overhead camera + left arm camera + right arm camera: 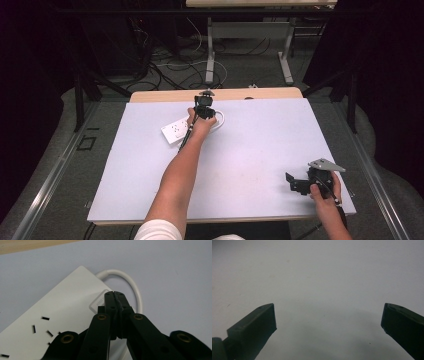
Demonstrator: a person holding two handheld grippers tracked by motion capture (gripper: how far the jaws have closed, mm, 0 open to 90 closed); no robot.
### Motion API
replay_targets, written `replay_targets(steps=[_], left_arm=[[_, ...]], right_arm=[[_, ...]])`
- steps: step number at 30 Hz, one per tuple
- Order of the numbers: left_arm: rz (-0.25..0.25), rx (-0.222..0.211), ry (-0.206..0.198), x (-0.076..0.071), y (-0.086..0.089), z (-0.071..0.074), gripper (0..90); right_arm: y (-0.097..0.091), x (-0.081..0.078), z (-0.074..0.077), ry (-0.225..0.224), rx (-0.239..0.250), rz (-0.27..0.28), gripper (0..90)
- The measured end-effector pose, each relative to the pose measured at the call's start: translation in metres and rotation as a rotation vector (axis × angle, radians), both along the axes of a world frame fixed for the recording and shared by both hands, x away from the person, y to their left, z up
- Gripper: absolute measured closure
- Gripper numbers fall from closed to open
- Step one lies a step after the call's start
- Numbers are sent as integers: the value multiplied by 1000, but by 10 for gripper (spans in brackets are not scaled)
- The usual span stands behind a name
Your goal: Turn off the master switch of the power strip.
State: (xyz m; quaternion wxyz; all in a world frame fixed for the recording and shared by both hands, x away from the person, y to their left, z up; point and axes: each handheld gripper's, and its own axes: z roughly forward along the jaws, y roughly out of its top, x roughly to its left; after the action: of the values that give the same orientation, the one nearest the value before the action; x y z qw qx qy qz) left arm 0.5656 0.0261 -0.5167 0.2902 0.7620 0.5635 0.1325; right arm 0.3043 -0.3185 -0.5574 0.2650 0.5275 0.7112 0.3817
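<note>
A white power strip [176, 131] lies on the far left part of the table, its white cable [220, 120] looping beside it. In the left gripper view the strip [62, 312] shows several socket slots and a square switch [96, 304] near the cable [130, 282] end. My left gripper [114, 293] is shut with nothing between its jaws, and its joined tips sit right at that switch; contact cannot be told. From above, the left gripper [204, 107] points down over the strip's cable end. My right gripper [290, 182] stands open over bare tabletop at the front right, jaws [328, 315] wide and empty.
The table is covered by a pale sheet [250, 150], with a wooden edge [165, 95] at the back. Beyond it are table legs [210, 55] and loose cables [170, 70] on the floor. Dark frame posts [79, 95] stand at both sides.
</note>
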Motion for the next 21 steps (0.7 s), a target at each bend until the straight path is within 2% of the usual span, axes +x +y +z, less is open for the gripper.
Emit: replay_targets(steps=[4, 12, 14, 21], left_arm=[[-2, 17, -10, -2, -3, 1, 900], [5, 15, 6, -4, 0, 7, 900], [10, 13, -5, -4, 0, 7, 900], [22, 10, -3, -4, 4, 11, 900]], right_arm=[[0, 0, 0, 1, 5, -3, 0], [-1, -1, 0, -4, 0, 0, 0], [-2, -1, 0, -4, -2, 1, 0], [-1, -1, 0, -3, 0, 0, 0]])
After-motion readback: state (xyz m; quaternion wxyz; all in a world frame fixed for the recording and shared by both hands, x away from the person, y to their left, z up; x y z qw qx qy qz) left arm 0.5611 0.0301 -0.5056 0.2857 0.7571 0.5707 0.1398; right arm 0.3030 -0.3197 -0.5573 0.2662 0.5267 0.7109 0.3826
